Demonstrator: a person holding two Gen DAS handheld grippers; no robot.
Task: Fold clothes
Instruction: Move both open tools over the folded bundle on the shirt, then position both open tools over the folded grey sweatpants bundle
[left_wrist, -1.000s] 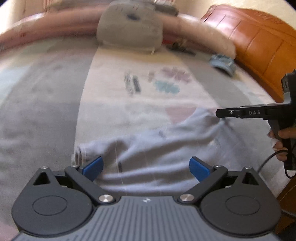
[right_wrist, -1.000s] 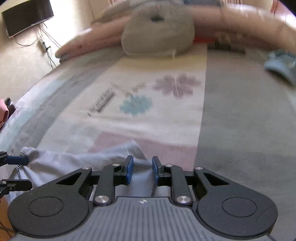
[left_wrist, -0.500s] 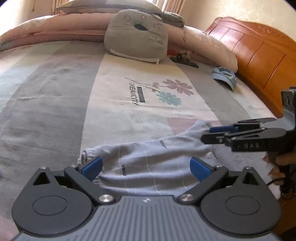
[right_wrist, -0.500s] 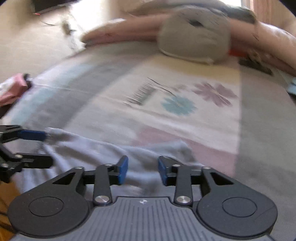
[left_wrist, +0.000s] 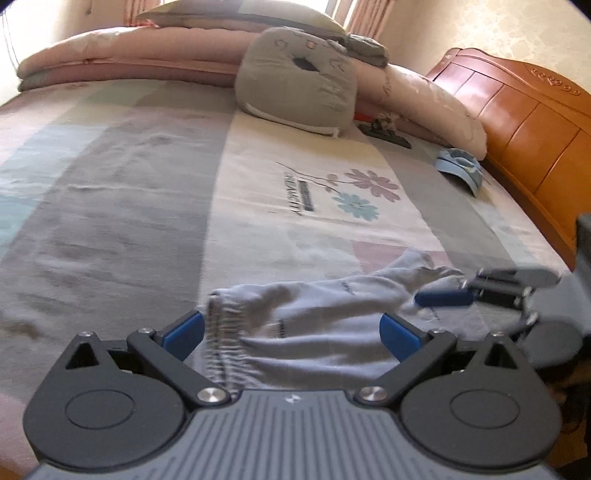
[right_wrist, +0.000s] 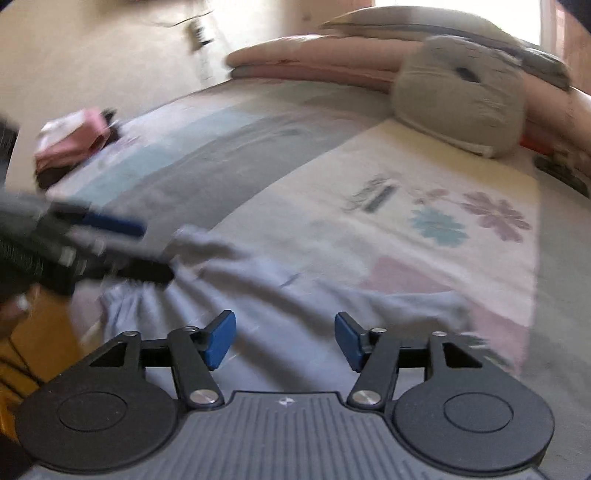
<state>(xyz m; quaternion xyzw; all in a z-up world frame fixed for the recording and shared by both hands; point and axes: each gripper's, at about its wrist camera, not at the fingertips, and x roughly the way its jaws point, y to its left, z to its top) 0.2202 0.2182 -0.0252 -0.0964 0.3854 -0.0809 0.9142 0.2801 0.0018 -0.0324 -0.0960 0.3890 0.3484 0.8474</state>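
A pale grey-blue garment (left_wrist: 317, 314) lies crumpled on the bed near its front edge, and its elastic waistband (left_wrist: 218, 332) is bunched at the left end. My left gripper (left_wrist: 291, 332) is open, with the waistband end between its blue pads. In the right wrist view the left gripper (right_wrist: 155, 251) shows blurred at the garment's (right_wrist: 295, 295) left end. My right gripper (right_wrist: 284, 338) is open just over the cloth, nothing pinched. From the left wrist view the right gripper (left_wrist: 454, 286) reaches in at the garment's right end.
A grey cat-face cushion (left_wrist: 295, 77) and rolled pink duvet (left_wrist: 129, 55) lie at the far side. The wooden headboard (left_wrist: 517, 122) runs along the right, with a blue item (left_wrist: 460, 166) and black clip (left_wrist: 384, 131) near it. Pink clothes (right_wrist: 70, 144) sit at the far left.
My right gripper has gone from nearly shut to wide open. Both grippers have dropped closer to the garment's ends. The left gripper stays open.
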